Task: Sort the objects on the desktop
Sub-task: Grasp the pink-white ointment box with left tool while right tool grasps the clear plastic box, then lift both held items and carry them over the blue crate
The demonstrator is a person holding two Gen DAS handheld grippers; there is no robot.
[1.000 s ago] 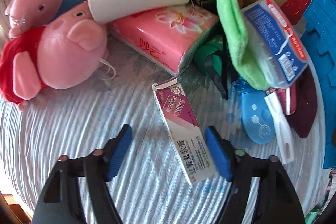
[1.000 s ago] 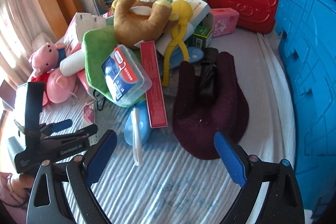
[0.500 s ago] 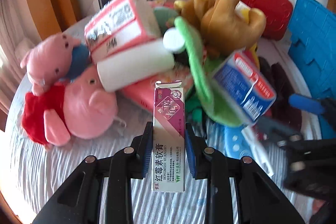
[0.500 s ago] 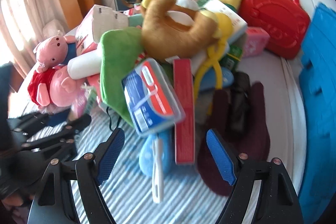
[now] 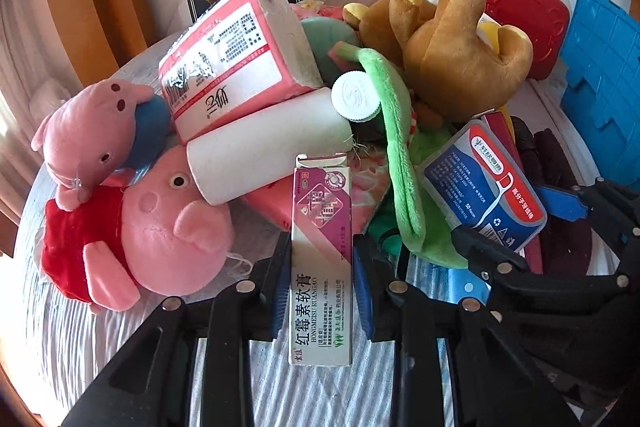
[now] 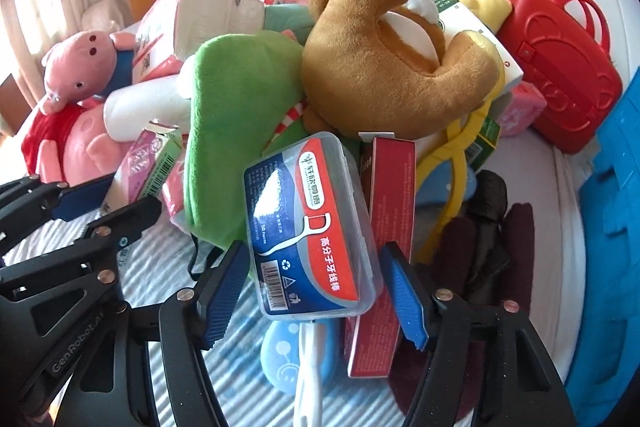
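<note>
My left gripper (image 5: 322, 291) is clamped on the narrow ointment carton (image 5: 322, 259), its blue pads pressing both long side faces near the middle, and the carton stands clear of the striped cloth (image 5: 72, 343) in front of the heap. I judge it light and mostly hollow, thin card around a tube, so it should crush if squeezed harder; the top flap is already torn open, which makes that end weaker still. Holding it on the long sides, low of centre, seems right to me, since the printed faces look glossy and might slide. My right gripper (image 6: 316, 297) is closing, with the clear floss-pick box (image 6: 310, 227) between its pads; I see a gap on each side, so it has hold of nothing yet. That box leans tilted against the green plush (image 6: 236, 115) at the front of the pile, its lower end over the white-handled brush (image 6: 308, 371) and just beside the red carton (image 6: 384, 247). It looks like stiff, smooth plastic, light, with picks probably loose inside, so I expect it to rattle and possibly to slip between flat pads. I would take it across its short width, on the long edges near the middle, and keep clear of the lid seam so the lid is not sprung open. Lifting it may let the plush sag forward.
</note>
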